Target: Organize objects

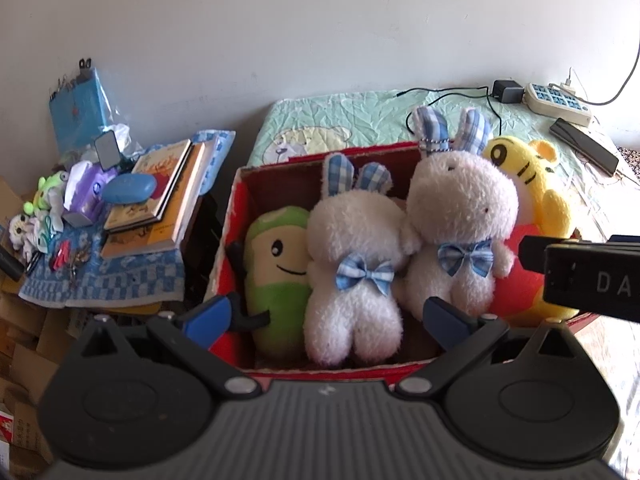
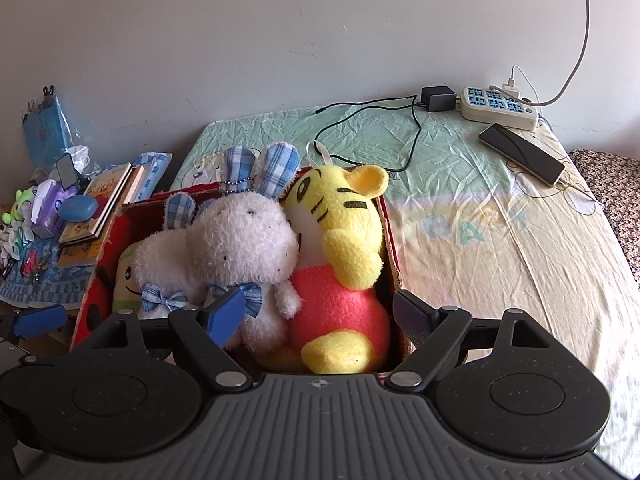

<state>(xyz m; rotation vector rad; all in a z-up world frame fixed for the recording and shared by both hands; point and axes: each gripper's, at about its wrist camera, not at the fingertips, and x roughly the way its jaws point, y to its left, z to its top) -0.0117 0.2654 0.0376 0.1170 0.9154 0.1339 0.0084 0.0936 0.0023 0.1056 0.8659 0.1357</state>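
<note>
Two letters, "DA", show on the right hand-held gripper [image 1: 568, 264].

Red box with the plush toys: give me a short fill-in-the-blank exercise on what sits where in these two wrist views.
1. The red box holds ____ plush toys in a row.
2. Both white rabbits wear blue checked ____.
3. The yellow tiger sits at the ____ end of the row in both views.
4. Both the left gripper and the right gripper stand ____, holding nothing.

Missing words: four; bow ties; right; open
</note>
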